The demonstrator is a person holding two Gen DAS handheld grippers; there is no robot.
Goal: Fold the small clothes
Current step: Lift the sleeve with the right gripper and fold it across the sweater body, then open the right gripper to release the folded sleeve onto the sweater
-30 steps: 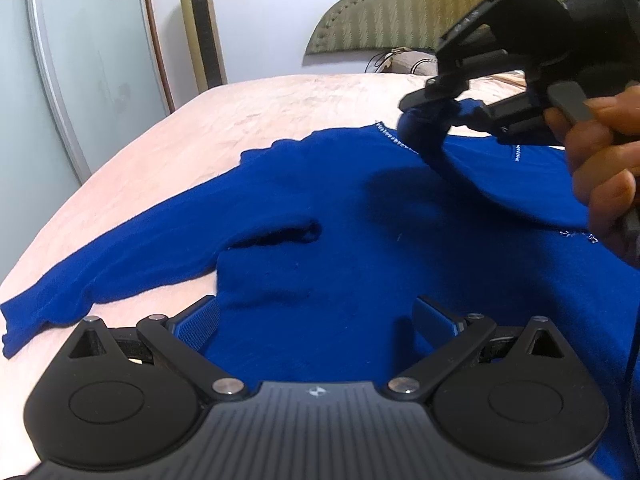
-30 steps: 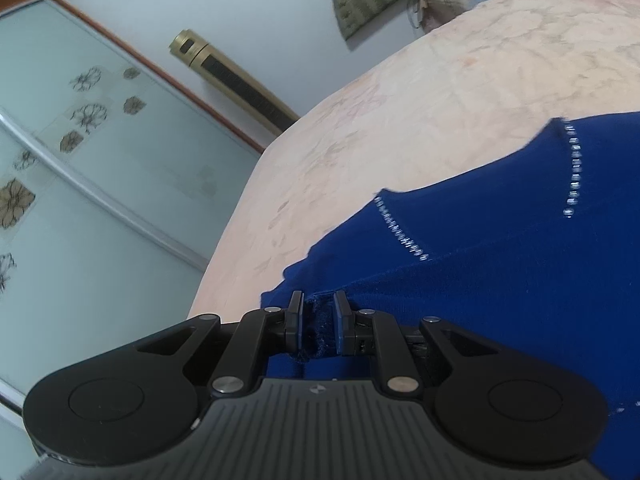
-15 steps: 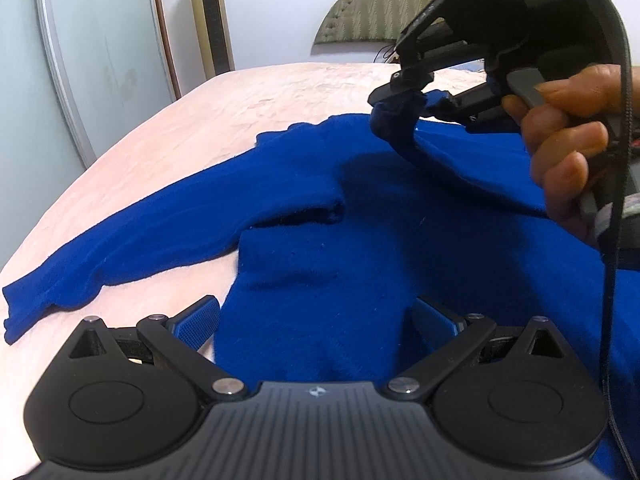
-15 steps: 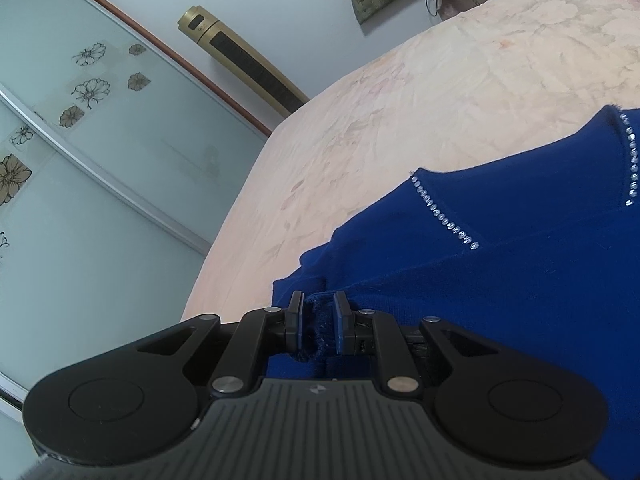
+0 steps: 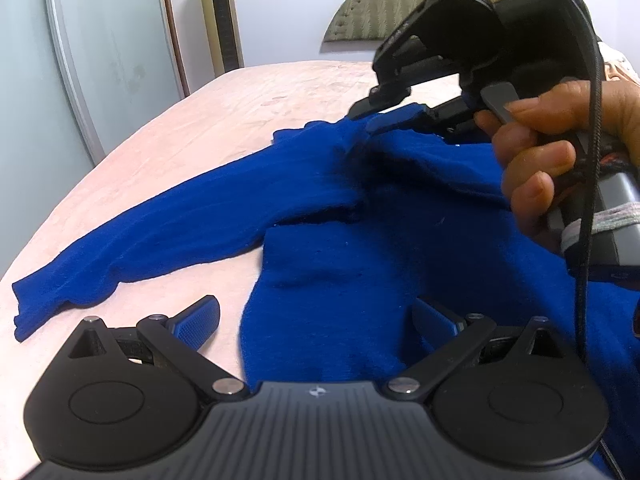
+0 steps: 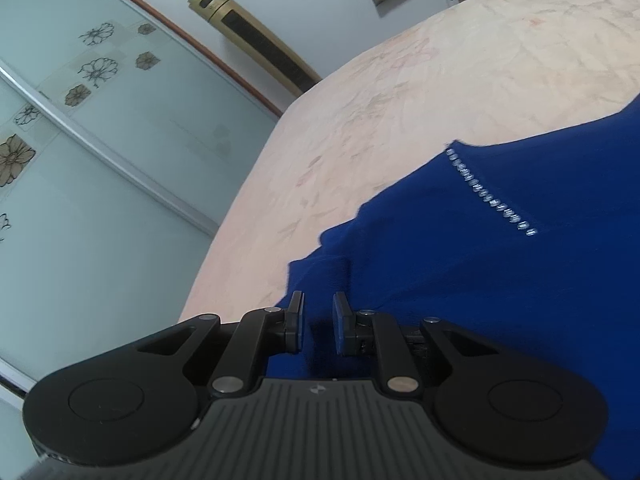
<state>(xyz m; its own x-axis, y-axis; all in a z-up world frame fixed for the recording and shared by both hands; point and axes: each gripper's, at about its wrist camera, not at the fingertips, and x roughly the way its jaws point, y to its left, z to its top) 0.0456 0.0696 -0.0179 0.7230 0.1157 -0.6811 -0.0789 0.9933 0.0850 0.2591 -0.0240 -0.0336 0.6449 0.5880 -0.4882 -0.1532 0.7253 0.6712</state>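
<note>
the blue sweater (image 5: 360,248) lies spread on the pink bed (image 5: 224,120), one sleeve trailing to lower left. the right gripper (image 5: 394,114), at upper right, pinches a fold of it. the left gripper (image 5: 316,322) gapes wide at the bottom edge over the hem.

The sweater (image 5: 360,264) lies spread on the bed (image 5: 208,120), its body at right, one sleeve (image 5: 132,248) extending left toward the bed's near-left edge. The left gripper (image 5: 316,320) sits at the sweater's near hem, one of its fingers (image 5: 198,318) over bare bed, the other over cloth. The right gripper (image 6: 318,322) is at the far right, fingers nipping a fold of sweater. Beyond the bed's far end stand a tower unit (image 5: 220,16) and, left of it, a sliding door (image 5: 100,60); a headboard (image 5: 372,12) lies far right.
</note>
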